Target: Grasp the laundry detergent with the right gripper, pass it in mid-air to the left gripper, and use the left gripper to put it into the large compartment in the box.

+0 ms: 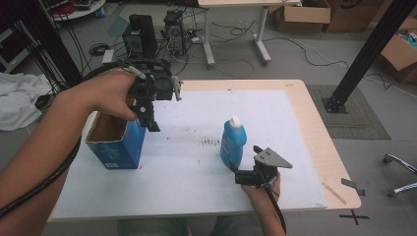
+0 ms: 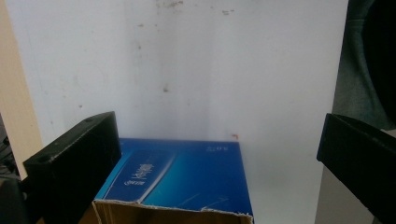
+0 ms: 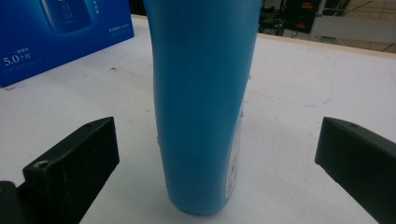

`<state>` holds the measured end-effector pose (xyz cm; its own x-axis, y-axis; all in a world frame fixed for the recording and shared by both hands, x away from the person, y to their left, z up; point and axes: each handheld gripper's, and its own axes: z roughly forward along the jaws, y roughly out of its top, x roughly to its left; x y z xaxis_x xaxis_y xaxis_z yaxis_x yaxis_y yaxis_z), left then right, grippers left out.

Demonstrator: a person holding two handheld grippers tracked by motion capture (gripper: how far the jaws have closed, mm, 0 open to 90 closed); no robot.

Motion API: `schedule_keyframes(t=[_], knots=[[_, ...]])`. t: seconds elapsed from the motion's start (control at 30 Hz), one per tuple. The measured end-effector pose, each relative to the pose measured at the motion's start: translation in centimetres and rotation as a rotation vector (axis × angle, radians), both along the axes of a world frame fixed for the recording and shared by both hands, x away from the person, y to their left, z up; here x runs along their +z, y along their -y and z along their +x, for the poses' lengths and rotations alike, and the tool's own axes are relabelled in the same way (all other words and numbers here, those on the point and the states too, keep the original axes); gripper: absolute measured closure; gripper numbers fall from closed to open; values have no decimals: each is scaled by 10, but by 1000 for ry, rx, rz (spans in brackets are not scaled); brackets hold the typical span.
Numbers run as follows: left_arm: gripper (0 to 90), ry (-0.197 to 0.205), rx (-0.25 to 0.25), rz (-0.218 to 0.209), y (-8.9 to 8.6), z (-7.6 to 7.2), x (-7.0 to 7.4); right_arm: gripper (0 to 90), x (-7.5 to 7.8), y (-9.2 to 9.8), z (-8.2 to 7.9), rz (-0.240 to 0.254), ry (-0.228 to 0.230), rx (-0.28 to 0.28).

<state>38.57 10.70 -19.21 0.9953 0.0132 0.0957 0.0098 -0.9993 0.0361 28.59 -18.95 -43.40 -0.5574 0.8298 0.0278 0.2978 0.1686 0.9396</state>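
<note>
Bottle (image 3: pixel 201 107) stands free between spread jaws

The bottle (image 3: pixel 201 102) looks like smooth, faintly glossy blue plastic with a white cap (image 1: pixel 235 121). The box (image 2: pixel 182 179) is glossy printed card, its torn brown rim rough. A matt white sheet (image 1: pixel 196 177), smudged at its centre, covers the pale wood table (image 1: pixel 324 147).

Left gripper (image 1: pixel 153 125) raised, jaws spread (pointing down), right gripper (image 1: pixel 235 173) low, agape
</note>
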Motion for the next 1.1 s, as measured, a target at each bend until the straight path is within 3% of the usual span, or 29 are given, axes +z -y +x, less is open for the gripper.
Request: schedule_keyframes(t=[0.4, 0.53, 0.8, 1.1], knots=[[1, -4, 4, -3, -2, -2, -2, 0, -5, -24, 21, 9, -7, 5], [1, -3, 8, -9, -4, -3, -2, 0, -5, -28, 24, 13, 12, -9], [1, -3, 13, -9, -5, -4, -2, 3, -7, -33, 32, 5, 5, -39], [1, -2, 14, -12, -6, -3, -3, 89, -8, -37, 34, -21, 5, -60]])
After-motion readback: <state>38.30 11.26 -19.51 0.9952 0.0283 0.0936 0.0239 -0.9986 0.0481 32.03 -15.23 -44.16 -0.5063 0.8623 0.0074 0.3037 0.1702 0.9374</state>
